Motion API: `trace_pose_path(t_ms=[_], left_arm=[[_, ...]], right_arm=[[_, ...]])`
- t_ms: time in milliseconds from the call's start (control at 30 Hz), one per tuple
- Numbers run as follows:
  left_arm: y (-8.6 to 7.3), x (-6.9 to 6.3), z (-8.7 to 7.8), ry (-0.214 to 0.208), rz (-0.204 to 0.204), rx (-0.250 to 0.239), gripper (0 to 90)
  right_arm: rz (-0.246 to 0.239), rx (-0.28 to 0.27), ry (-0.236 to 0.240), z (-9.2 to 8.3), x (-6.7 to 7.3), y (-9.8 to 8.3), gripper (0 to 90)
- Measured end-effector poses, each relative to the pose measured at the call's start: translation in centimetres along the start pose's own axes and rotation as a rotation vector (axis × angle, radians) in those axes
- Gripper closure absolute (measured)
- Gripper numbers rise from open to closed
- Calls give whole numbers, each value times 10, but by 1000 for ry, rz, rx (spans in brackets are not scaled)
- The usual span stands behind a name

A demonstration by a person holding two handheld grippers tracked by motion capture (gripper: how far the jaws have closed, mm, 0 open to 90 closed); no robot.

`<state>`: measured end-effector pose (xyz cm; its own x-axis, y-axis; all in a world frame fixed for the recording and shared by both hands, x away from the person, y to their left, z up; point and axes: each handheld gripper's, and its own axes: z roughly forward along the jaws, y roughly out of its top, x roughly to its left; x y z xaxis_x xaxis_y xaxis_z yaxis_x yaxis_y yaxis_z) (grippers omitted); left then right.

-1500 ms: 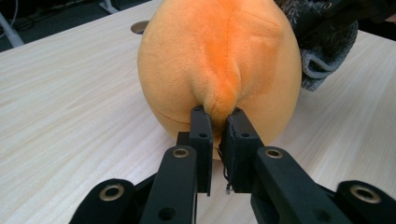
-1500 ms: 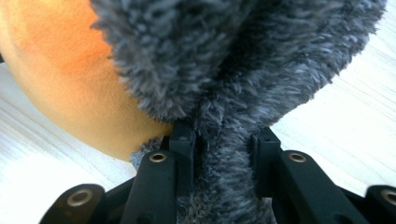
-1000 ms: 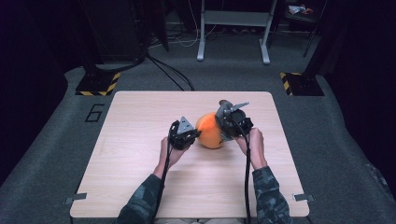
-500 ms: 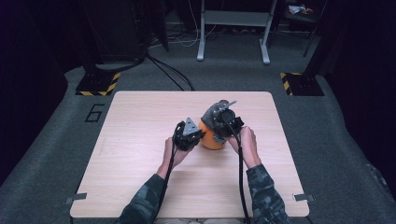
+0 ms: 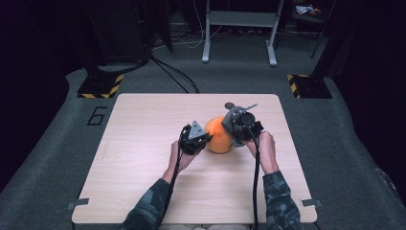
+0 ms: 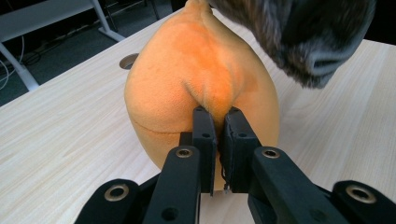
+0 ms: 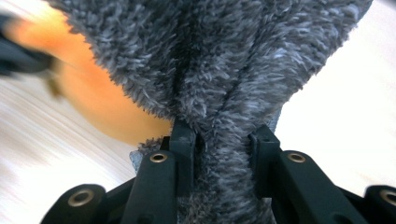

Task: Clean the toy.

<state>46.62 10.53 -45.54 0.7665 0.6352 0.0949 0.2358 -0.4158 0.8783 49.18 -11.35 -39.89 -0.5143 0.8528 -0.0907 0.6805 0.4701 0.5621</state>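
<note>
Left gripper (image 6: 216, 122): we pinch a fold of the orange plush body (image 6: 196, 74).
Right gripper (image 7: 223, 140): we clamp its grey furry cover (image 7: 224, 60).
Plush: between both grippers, on the table (image 5: 143, 143).

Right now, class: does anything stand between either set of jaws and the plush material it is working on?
Nothing visible does. The left gripper is shut on a pinched fold of the orange plush, and the right gripper is shut on the grey furry cover, on the wooden table.
</note>
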Motion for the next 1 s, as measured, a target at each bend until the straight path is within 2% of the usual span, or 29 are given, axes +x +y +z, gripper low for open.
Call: trace_pose_path(t_ms=[67,167,200,233,300,333,433,500,533,600,767,800,833,933,1000], left_arm=[[1,0,0,-4,11,4,849],[1,-1,0,-8,12,1,849],[1,-1,1,-10,13,2,849],[1,-2,1,-10,9,4,848],[0,0,1,-7,15,16,849],[-1,0,1,-18,2,13,849],[-2,1,1,-18,0,13,848],[-2,1,2,-9,-5,4,849],[-2,2,1,-11,2,10,849],[-3,4,1,-1,-12,7,848],[-7,11,-2,10,-48,3,846],[-7,12,-3,7,-48,8,844],[-8,13,-3,6,-54,11,842],[-9,16,-5,13,-57,25,826],[-11,18,-7,31,-60,24,798]], right_arm=[[-44,-51,17,-9,7,7,687],[-81,-81,28,-11,18,15,684],[-78,-73,36,-10,22,18,683],[-103,-71,32,-6,25,19,682],[-107,-55,21,2,29,19,683],[-116,-55,25,5,29,18,684],[-83,-31,46,9,24,13,684],[-76,-28,41,10,21,11,684],[-54,-7,33,11,19,8,684],[-28,15,1,11,13,1,682],[-1,-10,-8,5,1,-11,675],[-15,-32,-13,3,-2,-13,675],[-8,-39,-8,1,-3,-16,673],[16,-53,-35,-1,-8,-27,663],[33,-49,-46,2,-13,-38,658]])
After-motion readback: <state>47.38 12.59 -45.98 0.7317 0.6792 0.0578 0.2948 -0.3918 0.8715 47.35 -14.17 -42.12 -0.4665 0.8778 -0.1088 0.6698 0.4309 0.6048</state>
